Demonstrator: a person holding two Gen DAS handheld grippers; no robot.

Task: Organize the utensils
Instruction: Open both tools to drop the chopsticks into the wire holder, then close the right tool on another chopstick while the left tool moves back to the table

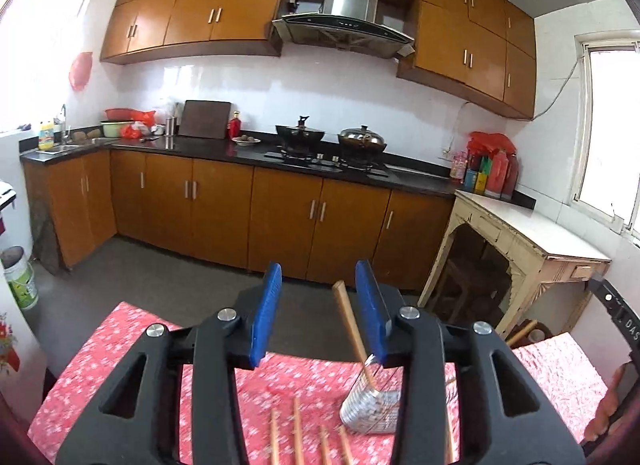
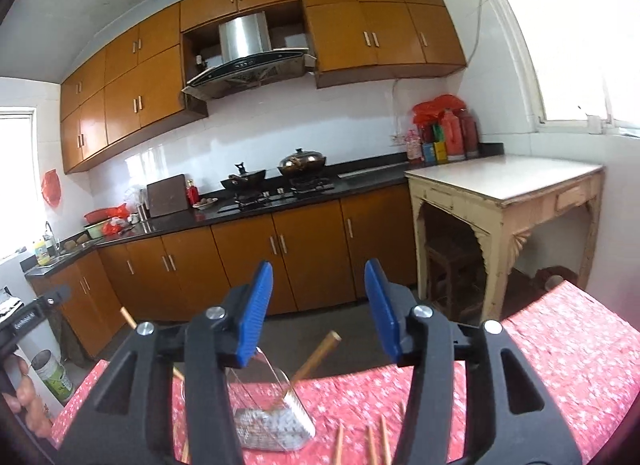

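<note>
- A table covered in a red floral cloth is filling the foreground, with a kitchen of brown cabinets and a black counter lying well beyond it across the floor.
- A wire-mesh utensil holder is standing on the cloth near the middle of the table, and it is looking light, open-sided and likely to tip or slide if nudged.
- One wooden chopstick is already leaning inside the holder, with its upper end sticking out above the rim.
- More loose chopsticks are lying flat on the cloth just beside the holder, close to the cameras and blurred.
- These sticks are appearing thin, stiff, very light and smooth, so they are probably apt to roll or swivel; pinching one near its middle, across its width, is looking like the steadiest hold.
- The left gripper is hovering over the table with its blue fingers spread apart and nothing pinched; the leaning chopstick is only showing through the gap.
- The right gripper is likewise hanging above the holder with fingers spread and empty.
</note>
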